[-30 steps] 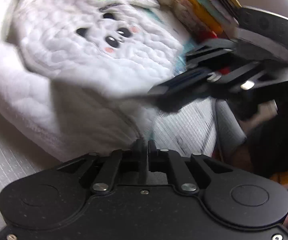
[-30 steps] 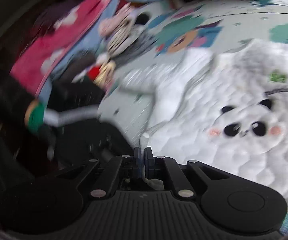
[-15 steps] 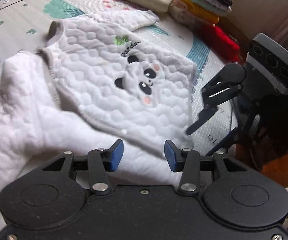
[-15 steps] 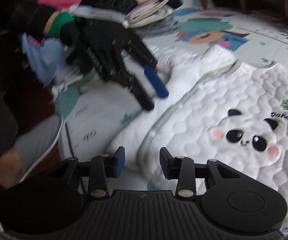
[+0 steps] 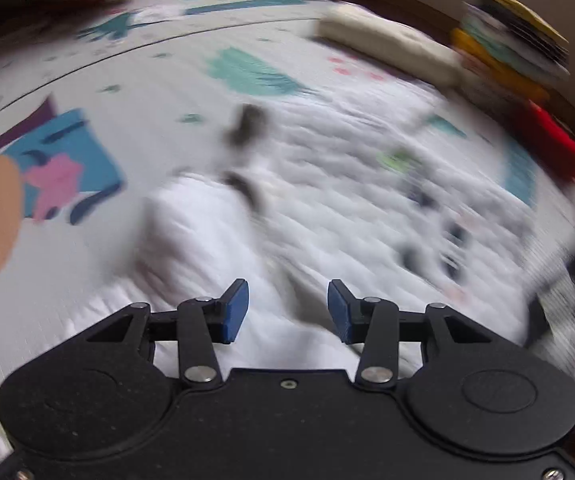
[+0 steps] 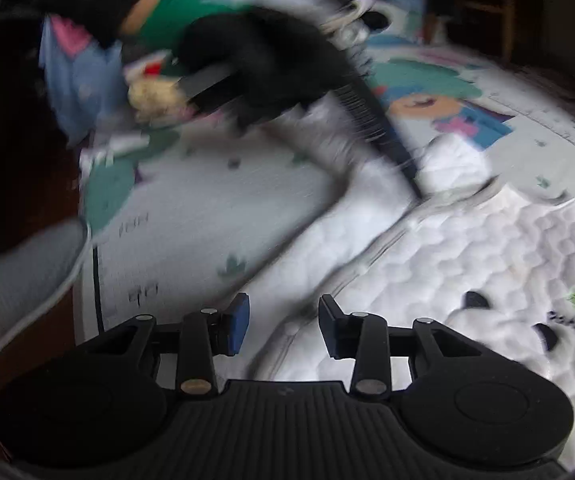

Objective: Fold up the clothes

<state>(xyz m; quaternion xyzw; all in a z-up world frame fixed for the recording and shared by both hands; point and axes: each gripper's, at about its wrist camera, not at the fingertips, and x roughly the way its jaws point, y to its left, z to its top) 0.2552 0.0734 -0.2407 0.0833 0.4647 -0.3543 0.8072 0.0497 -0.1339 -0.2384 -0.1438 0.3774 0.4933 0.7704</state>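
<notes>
A white quilted top with a panda face [image 5: 327, 208] lies spread flat on the printed play mat [image 5: 147, 92]. My left gripper [image 5: 287, 312] hovers over its near sleeve and hem, blue pads apart with nothing between them; this view is smeared by motion. My right gripper [image 6: 283, 326] stands open over the top's [image 6: 467, 264] side edge, holding nothing. In the right wrist view a black-sleeved arm brings the left gripper's long black fingers [image 6: 379, 124] slanting down towards the top's far sleeve.
A stack of folded clothes [image 5: 511, 52] and a red piece [image 5: 551, 140] stand at the mat's far right, with a cream folded item [image 5: 387, 40] beside them. A loose heap of pink and blue clothes [image 6: 79, 60] lies beyond the mat. A grey-clad knee [image 6: 27, 272] sits at its near edge.
Both grippers went from shut to open and let go of the cloth. The left one has swung out across the top towards its far sleeve; the right one has shifted along the near edge.
</notes>
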